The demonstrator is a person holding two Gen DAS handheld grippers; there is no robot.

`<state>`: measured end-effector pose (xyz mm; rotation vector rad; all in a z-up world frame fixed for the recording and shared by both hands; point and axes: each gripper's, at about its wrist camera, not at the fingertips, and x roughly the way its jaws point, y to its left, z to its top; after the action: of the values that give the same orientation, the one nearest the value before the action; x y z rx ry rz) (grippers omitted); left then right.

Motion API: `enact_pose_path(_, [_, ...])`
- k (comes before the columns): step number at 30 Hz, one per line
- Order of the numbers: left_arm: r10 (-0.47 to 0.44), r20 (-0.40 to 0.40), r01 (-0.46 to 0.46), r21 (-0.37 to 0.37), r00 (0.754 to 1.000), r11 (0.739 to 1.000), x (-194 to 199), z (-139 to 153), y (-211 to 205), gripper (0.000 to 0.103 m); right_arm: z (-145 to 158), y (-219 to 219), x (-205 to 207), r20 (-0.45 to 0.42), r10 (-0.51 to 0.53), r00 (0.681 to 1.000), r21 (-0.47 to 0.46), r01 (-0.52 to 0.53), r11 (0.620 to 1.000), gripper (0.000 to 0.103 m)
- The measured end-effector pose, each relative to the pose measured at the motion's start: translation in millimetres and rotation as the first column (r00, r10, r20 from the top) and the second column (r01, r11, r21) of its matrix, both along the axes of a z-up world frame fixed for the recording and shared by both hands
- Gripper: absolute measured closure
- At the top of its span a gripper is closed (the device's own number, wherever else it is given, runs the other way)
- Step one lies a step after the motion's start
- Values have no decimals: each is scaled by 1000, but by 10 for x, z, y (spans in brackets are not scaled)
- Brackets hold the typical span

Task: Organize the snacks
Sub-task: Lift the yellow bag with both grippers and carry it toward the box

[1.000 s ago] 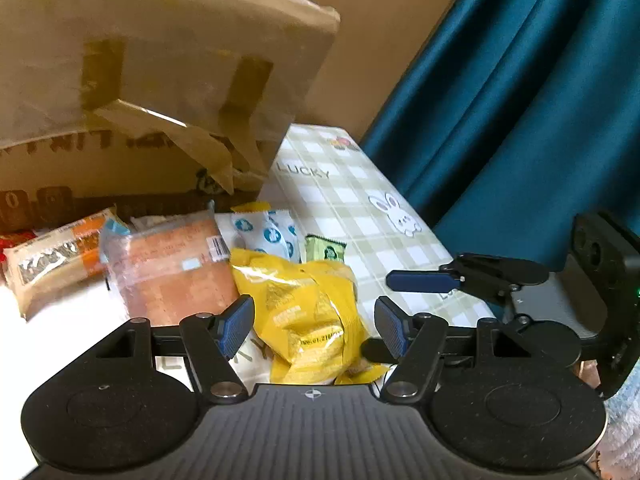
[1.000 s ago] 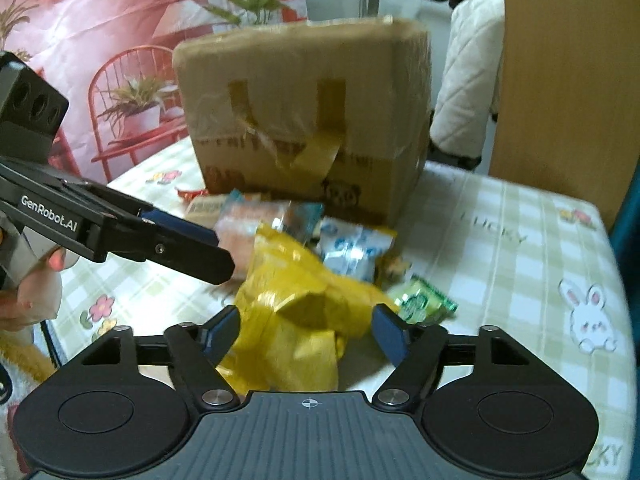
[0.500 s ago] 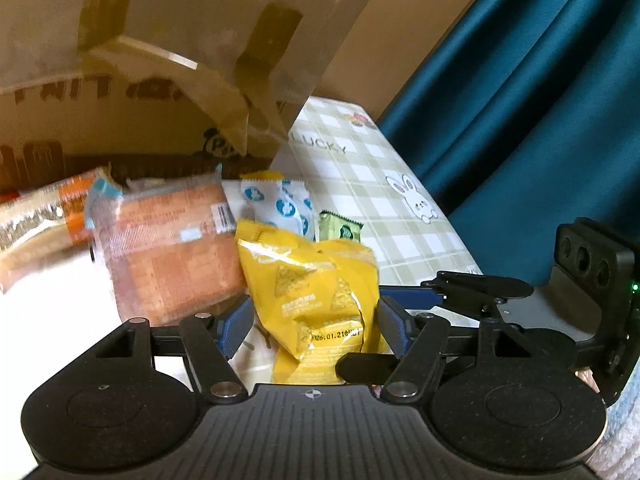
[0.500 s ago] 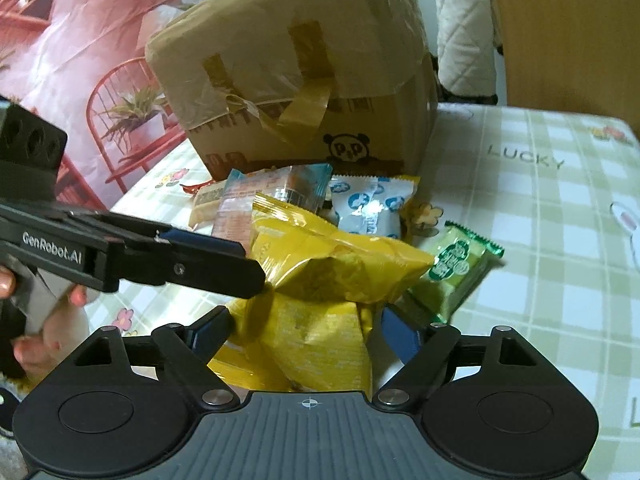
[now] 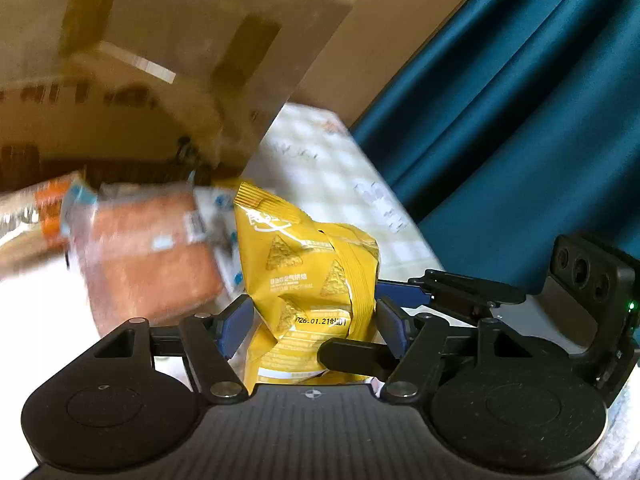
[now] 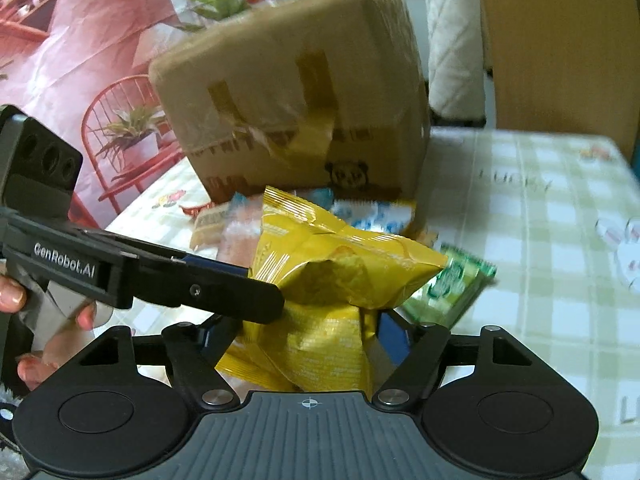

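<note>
1. Looking from the left, we have the left gripper [image 5: 314, 322] with its jaws closing around the bag [image 5: 308, 276]; the blue pads [image 5: 236, 322] sit at the bag's crumpled waist and seem to touch the film on both sides, so we read it as grasping the bag.
2. The bag sits on the checked cloth [image 6: 540, 232] in front of the box [image 6: 288, 108], just ahead of the other snacks: an orange pack [image 5: 148, 264] to its left and a green pack [image 6: 456, 284] to its right.
3. Our right gripper [image 6: 308, 334] comes at the same bag [image 6: 332, 276] lower down, jaws closing; its pads look pressed into the yellow film, though the left gripper's finger [image 6: 224, 292] crosses in front.
4. We judge the bag light, air-puffed and soft, its film slippery and its chips easily crushed; a firm squeeze on the belly would break them.
5. The best hold, we think, is the crimped seam or the gathered waist, not the full middle.
6. The bag's long axis runs roughly away from us, top seam raised toward the box, the body bent at the waist.
</note>
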<state>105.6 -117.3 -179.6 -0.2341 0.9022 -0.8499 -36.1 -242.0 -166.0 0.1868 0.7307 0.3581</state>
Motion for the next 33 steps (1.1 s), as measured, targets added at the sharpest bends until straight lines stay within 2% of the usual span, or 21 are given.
enact_pose_path(4, [1,68,1,-33,998,999,34,267,-8,34,274,3,39,79,-11,997,-35,14,999,32])
enact_pose_path(8, [8,184,3,-59,983,998,107,657,-18,34,650,-4,153,183,-17,983,-69,30,997,32])
enact_pose_path(13, [31,348,-10,-61,937,998,209,1195,-18,34,1147,20,359,318,-4,948,-102,38,994,32])
enact_pose_path(17, [70,421,-43,-73,904,996,410,1507,13,34,1494,85,642,392,29,920,-145,30,989,32])
enact_pose_path(20, [103,443,-76,-77,891,994,636,1659,39,33,1699,143,946,412,48,910,-157,19,987,32])
enact_pose_path(23, [128,426,-105,-76,896,992,928,1704,31,33,1782,209,1234,417,66,906,-181,11,983,32])
enact_pose_path(28, [153,371,-140,-62,916,988,1383,1657,11,33,1722,340,1682,386,73,920,-191,2,981,32])
enact_pose_path(33, [159,346,-158,-32,925,987,1513,1629,72,33,1571,362,2007,345,61,937,-186,4,983,32])
